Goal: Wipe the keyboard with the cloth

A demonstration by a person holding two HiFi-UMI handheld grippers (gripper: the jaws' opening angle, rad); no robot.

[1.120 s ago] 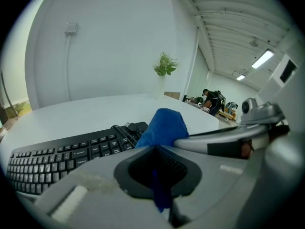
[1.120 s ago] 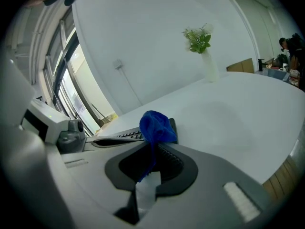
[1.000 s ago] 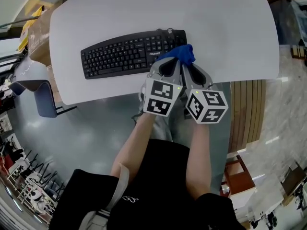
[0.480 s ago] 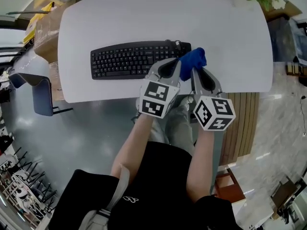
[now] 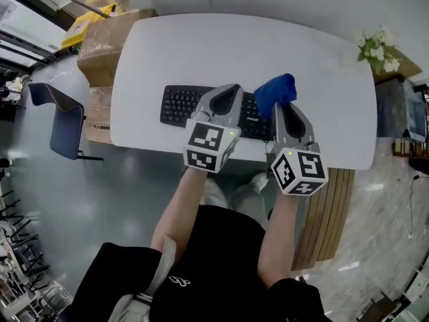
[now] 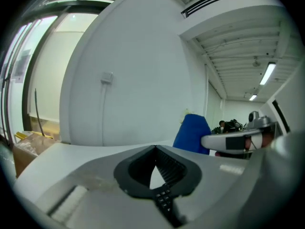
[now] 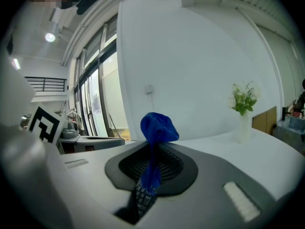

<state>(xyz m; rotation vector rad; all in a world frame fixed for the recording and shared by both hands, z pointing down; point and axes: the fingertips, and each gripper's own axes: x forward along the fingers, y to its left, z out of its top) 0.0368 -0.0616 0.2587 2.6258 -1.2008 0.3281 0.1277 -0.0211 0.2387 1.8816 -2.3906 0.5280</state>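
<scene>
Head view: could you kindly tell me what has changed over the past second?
The framing shifted, bringing the flowers fully into view. The right gripper still clamps the blue cloth at the right end of the keyboard; the left gripper stays shut, empty.

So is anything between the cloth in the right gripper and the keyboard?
Nothing lies between them: the cloth, pinched in the right gripper, is over the right end of the keyboard. But the left gripper, shut and empty, is over the middle keys and may block a leftward wipe.
</scene>
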